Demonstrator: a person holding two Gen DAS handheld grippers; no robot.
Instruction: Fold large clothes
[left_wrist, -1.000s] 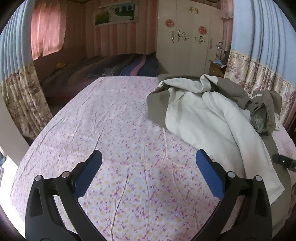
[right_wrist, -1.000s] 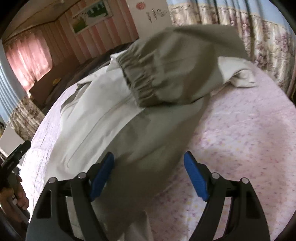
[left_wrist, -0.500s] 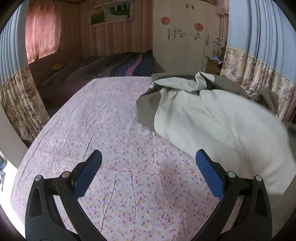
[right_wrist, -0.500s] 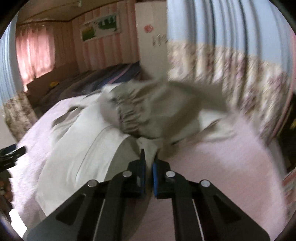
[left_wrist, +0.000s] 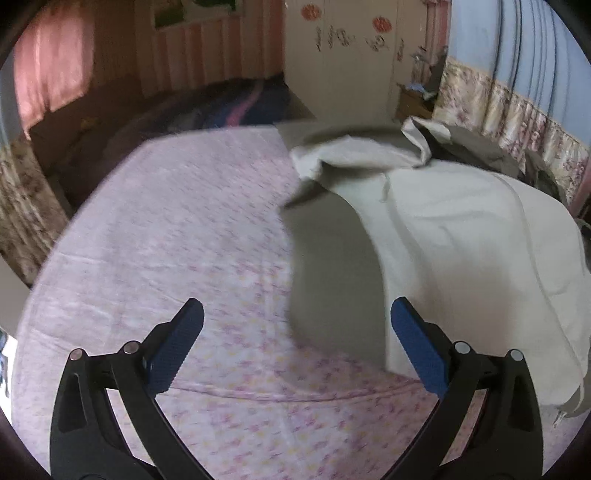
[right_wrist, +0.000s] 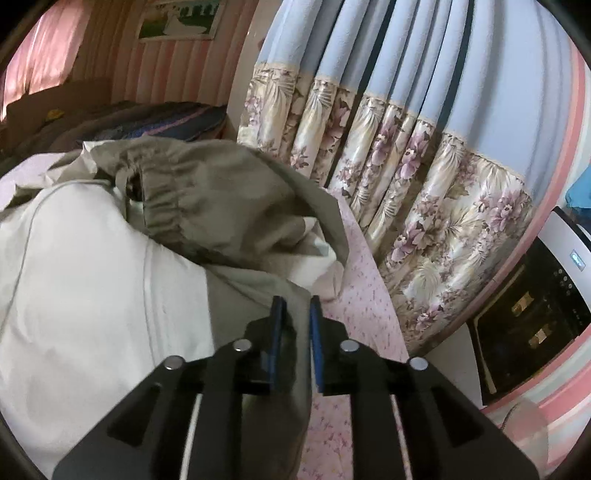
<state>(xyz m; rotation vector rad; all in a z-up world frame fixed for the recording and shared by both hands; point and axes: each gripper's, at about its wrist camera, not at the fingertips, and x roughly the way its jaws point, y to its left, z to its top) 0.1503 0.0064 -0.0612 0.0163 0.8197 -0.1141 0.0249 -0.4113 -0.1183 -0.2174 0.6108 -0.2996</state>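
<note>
Between the blue pads of the right tongs (right_wrist: 296, 308) sits a fold of the khaki jacket (right_wrist: 221, 206), the two fingers drawn close together with only a narrow gap filled by cloth, so they are clenched on the garment's olive edge. Just beyond them the jacket rises in a bunched heap, its gathered elastic cuff (right_wrist: 162, 206) turned toward the camera and its pale cream lining (right_wrist: 81, 280) spreading to the left. The left tongs (left_wrist: 295, 321) are spread wide and released, hovering above the bed with nothing between the fingers; the right finger (left_wrist: 417, 347) hangs over the near edge of the jacket, the left finger over bare sheet. In the left wrist view the jacket (left_wrist: 461, 236) lies on the right half of the bed, lining up, an olive strip along its left border. Under everything is the pink floral bedsheet (left_wrist: 166, 236). Beside the bed hangs a blue curtain with a floral border (right_wrist: 424, 155), and a white wardrobe (left_wrist: 343, 62) stands at the far wall.
</note>
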